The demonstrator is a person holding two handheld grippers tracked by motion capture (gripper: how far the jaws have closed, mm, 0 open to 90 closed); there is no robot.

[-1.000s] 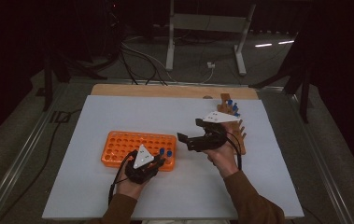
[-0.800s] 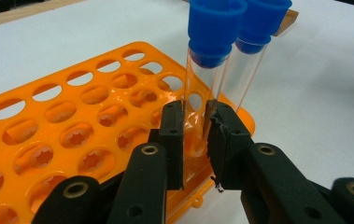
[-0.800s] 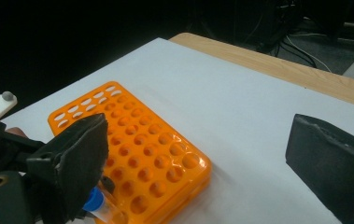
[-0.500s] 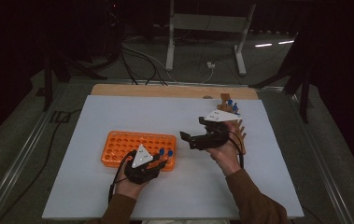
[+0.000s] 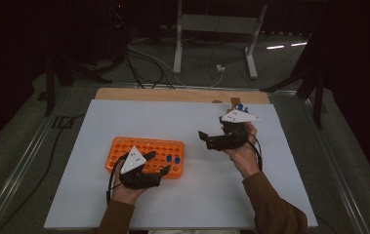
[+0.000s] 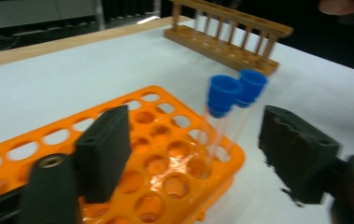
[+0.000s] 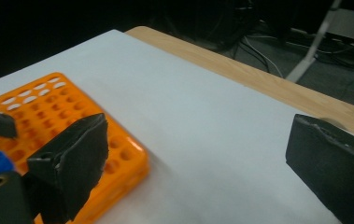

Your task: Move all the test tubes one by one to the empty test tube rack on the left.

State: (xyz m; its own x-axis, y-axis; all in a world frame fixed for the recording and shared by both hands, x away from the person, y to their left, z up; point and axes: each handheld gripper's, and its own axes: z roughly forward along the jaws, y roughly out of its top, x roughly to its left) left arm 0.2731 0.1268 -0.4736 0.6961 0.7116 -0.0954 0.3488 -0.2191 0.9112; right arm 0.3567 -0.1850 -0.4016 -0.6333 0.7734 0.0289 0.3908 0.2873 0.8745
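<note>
White table (image 5: 124,122) on grey floor (image 5: 16,146), dark room.

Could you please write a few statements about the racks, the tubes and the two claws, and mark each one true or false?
1. Two blue-capped tubes stand side by side in the orange rack. True.
2. The left claw is shut on a tube. False: its jaws stand apart and have just been opening, with the tubes beyond them and no pad pressing on either.
3. The right claw holds a tube. False: its jaws are open, with bare white table between them.
4. A wooden rack sits farther back on the table. True.
5. The orange rack is full of tubes. False: most of its holes are empty.
</note>
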